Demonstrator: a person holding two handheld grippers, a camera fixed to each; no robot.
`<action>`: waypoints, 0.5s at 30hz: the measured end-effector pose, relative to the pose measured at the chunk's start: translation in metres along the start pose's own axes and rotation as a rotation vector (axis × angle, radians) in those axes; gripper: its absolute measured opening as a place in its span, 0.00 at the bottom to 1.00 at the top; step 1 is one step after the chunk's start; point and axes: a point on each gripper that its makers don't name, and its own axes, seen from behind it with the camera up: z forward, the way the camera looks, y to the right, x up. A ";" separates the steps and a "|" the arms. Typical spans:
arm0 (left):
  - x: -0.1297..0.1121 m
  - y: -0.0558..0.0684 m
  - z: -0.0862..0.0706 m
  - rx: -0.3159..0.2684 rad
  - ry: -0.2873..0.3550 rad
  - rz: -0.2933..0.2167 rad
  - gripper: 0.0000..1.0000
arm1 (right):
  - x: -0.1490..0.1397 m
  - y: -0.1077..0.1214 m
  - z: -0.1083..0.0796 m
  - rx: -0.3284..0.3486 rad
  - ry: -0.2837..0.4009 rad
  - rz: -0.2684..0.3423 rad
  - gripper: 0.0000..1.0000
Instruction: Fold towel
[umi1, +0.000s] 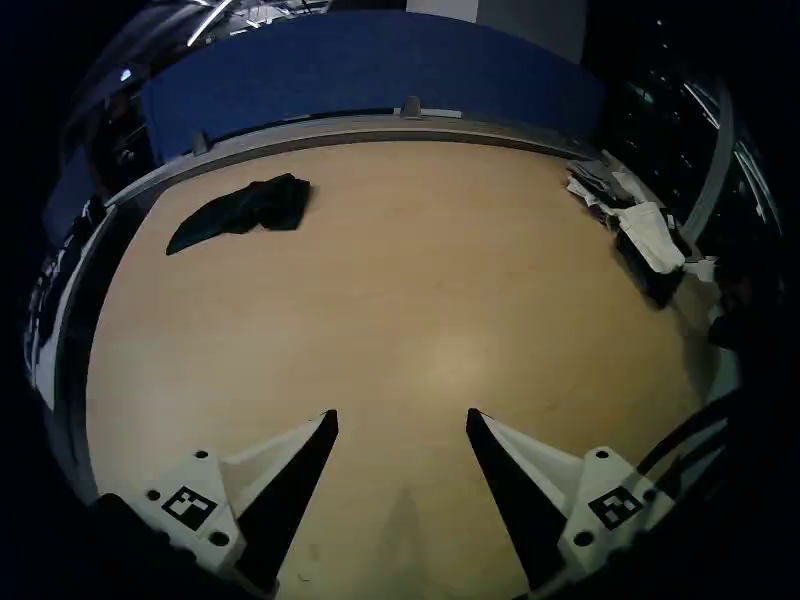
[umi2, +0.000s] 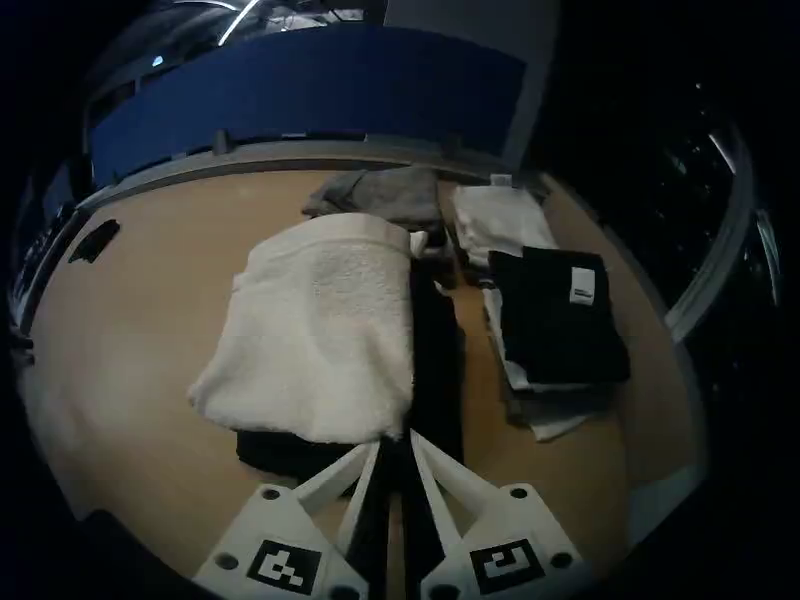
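Risk: your right gripper (umi2: 395, 440), fingers nearly together, may snag the dark towel (umi2: 438, 340) under the white towel (umi2: 320, 330); left gripper (umi1: 400, 412) gapes wide

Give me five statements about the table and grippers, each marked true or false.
1. The left gripper is open above bare table. True.
2. The white towel lies on a dark cloth. True.
3. The right gripper is wide open. False: its fingers are nearly together, at the white towel's near edge.
4. The crumpled cloth lies between the left gripper's fingers. False: it lies far off, near the table's far edge.
5. The black towel is under the white towel. False: it tops a separate stack beside it.
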 end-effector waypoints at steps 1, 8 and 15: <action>0.000 0.000 0.000 0.000 0.000 0.000 0.96 | 0.001 0.000 -0.001 0.001 0.002 0.000 0.06; 0.003 0.000 0.001 0.001 0.001 0.001 0.96 | 0.004 0.002 -0.007 -0.012 0.012 -0.007 0.08; 0.005 0.001 0.002 -0.002 0.003 0.006 0.95 | 0.003 0.009 -0.011 -0.047 0.012 -0.014 0.38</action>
